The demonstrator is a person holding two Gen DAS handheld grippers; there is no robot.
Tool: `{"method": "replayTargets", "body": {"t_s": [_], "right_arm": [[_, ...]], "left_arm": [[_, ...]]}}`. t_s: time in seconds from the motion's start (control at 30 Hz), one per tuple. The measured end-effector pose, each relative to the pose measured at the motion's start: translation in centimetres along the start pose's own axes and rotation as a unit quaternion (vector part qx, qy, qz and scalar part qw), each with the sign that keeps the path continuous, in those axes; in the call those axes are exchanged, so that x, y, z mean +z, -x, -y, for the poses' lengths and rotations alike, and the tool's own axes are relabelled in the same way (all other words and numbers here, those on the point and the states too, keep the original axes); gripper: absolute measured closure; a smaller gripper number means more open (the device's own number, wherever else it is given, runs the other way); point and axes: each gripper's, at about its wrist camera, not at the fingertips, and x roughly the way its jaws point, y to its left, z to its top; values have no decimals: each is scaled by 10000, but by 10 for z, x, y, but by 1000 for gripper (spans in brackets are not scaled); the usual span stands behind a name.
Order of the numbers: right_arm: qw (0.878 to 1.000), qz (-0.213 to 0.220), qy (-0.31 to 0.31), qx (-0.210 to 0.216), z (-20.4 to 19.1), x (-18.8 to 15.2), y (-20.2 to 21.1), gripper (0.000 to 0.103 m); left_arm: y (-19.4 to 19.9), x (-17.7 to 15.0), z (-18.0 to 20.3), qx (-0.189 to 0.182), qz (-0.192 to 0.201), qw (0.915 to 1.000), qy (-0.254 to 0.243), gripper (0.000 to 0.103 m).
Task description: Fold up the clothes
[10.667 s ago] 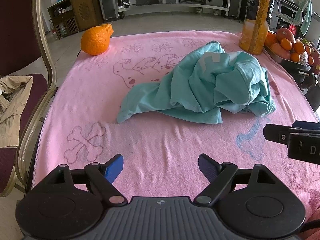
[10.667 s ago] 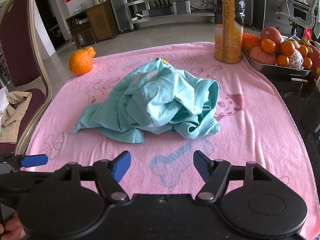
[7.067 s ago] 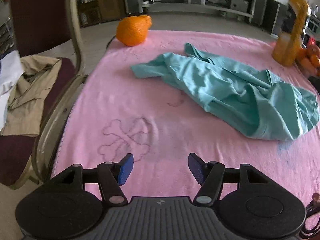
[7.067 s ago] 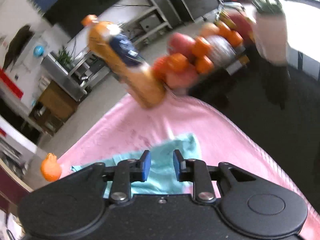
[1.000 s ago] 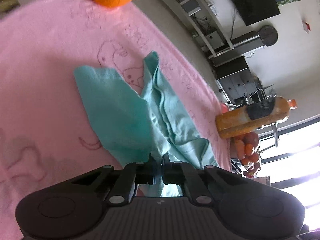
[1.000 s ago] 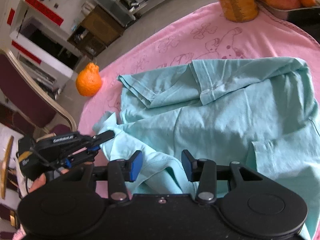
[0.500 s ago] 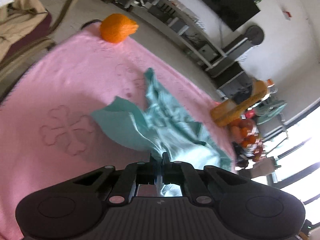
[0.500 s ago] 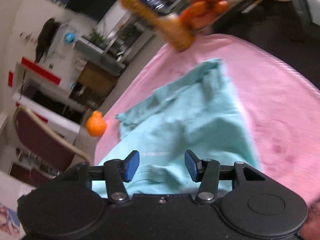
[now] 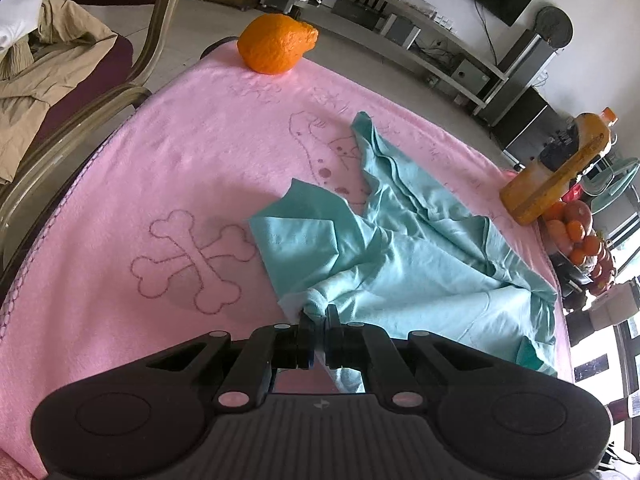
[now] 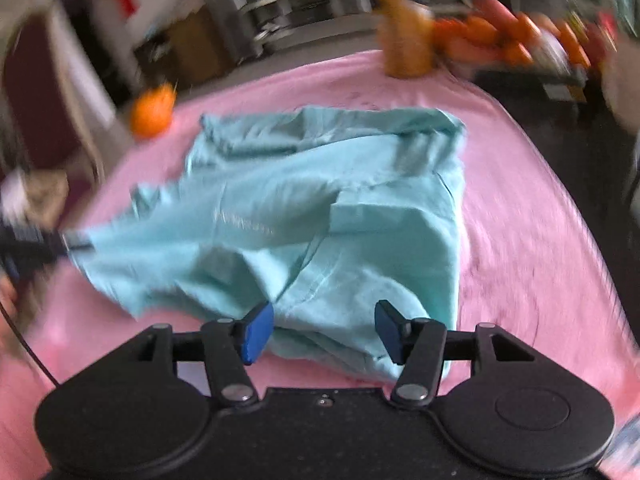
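On the pink towel (image 9: 168,168), mid-table, lies the teal T-shirt (image 9: 420,264), half spread, rumpled, one flap turned back. Looks light, limp cotton; it will likely sag and bunch, so hems and corners seem the best holds. Left gripper (image 9: 317,338) has its fingers pinched together on a bunched edge of it. Right gripper (image 10: 322,330) hovers over the near hem, fingers wide, holding nothing. Orange citrus fruit (image 9: 276,42) and juice bottle (image 9: 554,174) sit at the far edges.
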Motion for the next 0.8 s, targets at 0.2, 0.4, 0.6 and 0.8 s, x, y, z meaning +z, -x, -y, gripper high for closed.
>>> {"method": "replayTargets", "body": {"t_s": [0.2, 0.4, 0.6, 0.8], "right_arm": [[9993, -172, 170, -280, 2, 0, -12, 99], [9998, 7, 178, 37, 2, 2, -5, 58], [9965, -1, 829, -120, -23, 2, -16, 57], [9986, -211, 446, -203, -13, 2, -24, 97]], "left_arm": [[-2, -1, 2, 72, -49, 10000, -22, 100], [-5, -2, 2, 106, -104, 9999, -19, 100], [-8, -1, 5, 185, -164, 9996, -119, 100], [-11, 0, 4, 236, -259, 9993, -115, 100]]}}
